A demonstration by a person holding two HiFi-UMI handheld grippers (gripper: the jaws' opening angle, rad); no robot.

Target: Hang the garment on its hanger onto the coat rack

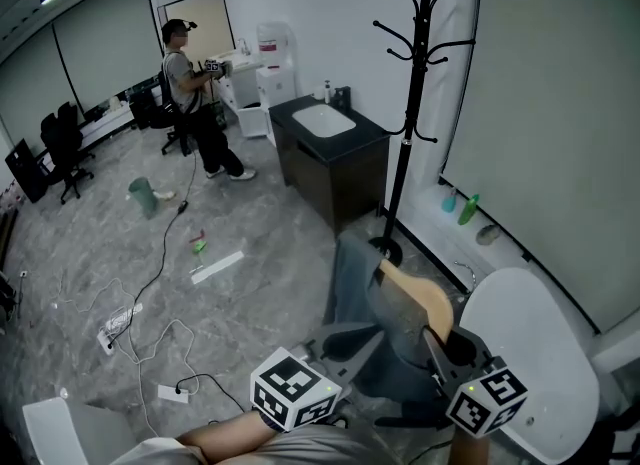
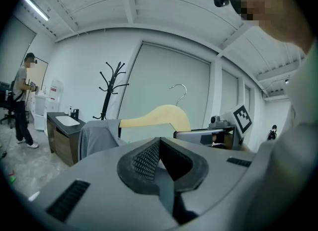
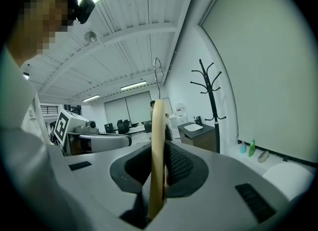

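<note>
Rack point(image 1: 405, 103): black and upright, its hooks bare. It stands ahead of both tools, well apart from them. In the right tool's view point(image 3: 211, 96) it rises ahead and to the right; in the left tool's view point(image 2: 110, 88) it rises ahead and to the left.
Cabinet point(image 1: 330, 158): dark, with a white basin set in the top. It stands beyond the rack, further from the tools.
Person point(image 1: 190, 103): stands far ahead and to the left of the tools.
Garment point(image 1: 362, 308): grey, draped over the hanger's far arm. It hangs just ahead of the left tool, between the tools and the rack's foot, and is not on the rack point(image 2: 97, 138).
Hanger point(image 1: 420, 298): pale wood, held in the right tool by its near arm. It sits edge-on and upright between the jaws point(image 3: 158, 140), and its metal hook point(image 2: 179, 93) points up and touches nothing.
Right tool point(image 1: 442, 338): jaws pinch the hanger point(image 3: 160, 170).
Left tool point(image 1: 352, 338): jaws pressed together with nothing between them point(image 2: 160, 163). It is beside the right tool, near the garment.
Bottles point(image 1: 468, 209): two, by the wall, ahead and to the right of the right tool.
</note>
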